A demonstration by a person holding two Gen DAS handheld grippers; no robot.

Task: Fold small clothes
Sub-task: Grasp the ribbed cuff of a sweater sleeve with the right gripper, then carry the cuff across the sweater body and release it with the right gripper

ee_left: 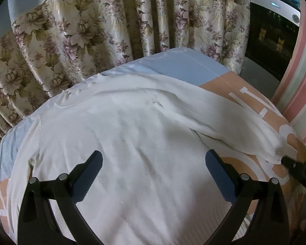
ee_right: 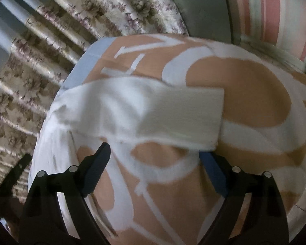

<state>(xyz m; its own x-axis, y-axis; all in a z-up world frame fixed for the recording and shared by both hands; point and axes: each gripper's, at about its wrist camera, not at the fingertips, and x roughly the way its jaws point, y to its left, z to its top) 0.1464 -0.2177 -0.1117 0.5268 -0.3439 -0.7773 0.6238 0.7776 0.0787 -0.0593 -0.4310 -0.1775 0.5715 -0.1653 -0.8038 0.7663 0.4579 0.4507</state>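
- Wide open, both: left gripper [ee_left: 153,173] poised over the body of the white garment [ee_left: 132,126], right gripper [ee_right: 155,159] near the sleeve cuff [ee_right: 185,118]; nothing pinched in either jaws.
- Spread flat across the printed bed cover [ee_right: 244,94], sleeve lying out to the right.
- Likely light, soft and limp; best pinched at cuff or hem.
- Curtain [ee_left: 81,30] close behind; free room forward and right.

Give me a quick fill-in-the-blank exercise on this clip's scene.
1. The white garment lies spread on a peach, white and pale ____ sheet.
2. The left gripper hovers over the garment with its jaws ____.
3. The curtain behind carries a ____ print.

Missing words: blue; open; floral
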